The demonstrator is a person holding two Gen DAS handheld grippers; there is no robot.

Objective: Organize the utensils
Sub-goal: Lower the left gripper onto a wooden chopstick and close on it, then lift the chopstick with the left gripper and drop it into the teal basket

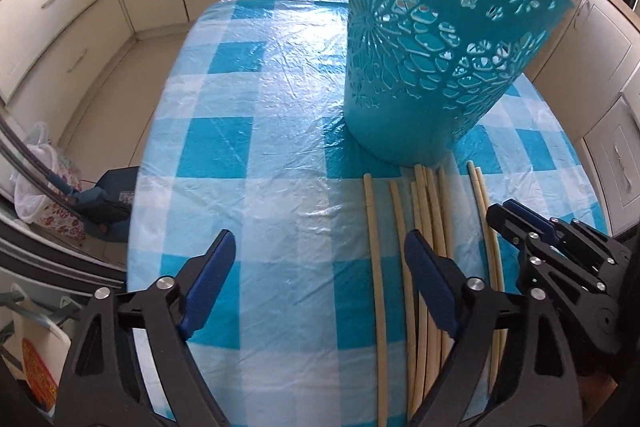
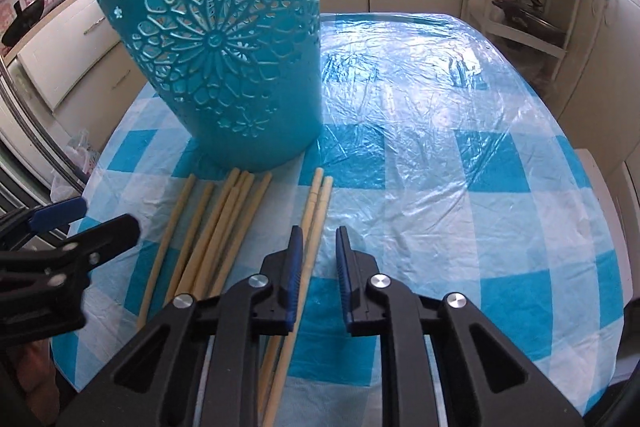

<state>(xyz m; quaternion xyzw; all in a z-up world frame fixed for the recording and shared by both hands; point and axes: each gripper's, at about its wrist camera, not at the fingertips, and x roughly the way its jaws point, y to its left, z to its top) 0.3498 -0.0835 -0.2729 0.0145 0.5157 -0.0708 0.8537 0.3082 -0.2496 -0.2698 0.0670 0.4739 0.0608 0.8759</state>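
We are holding our left tongs (image 1: 320, 259) wide apart over bare checked tablecloth (image 1: 256, 163). The chopsticks (image 1: 428, 223) are lying just right of them, ahead of the narrowly parted, empty right tongs (image 2: 318, 239), their tips nearing the teal basket (image 2: 224, 67).
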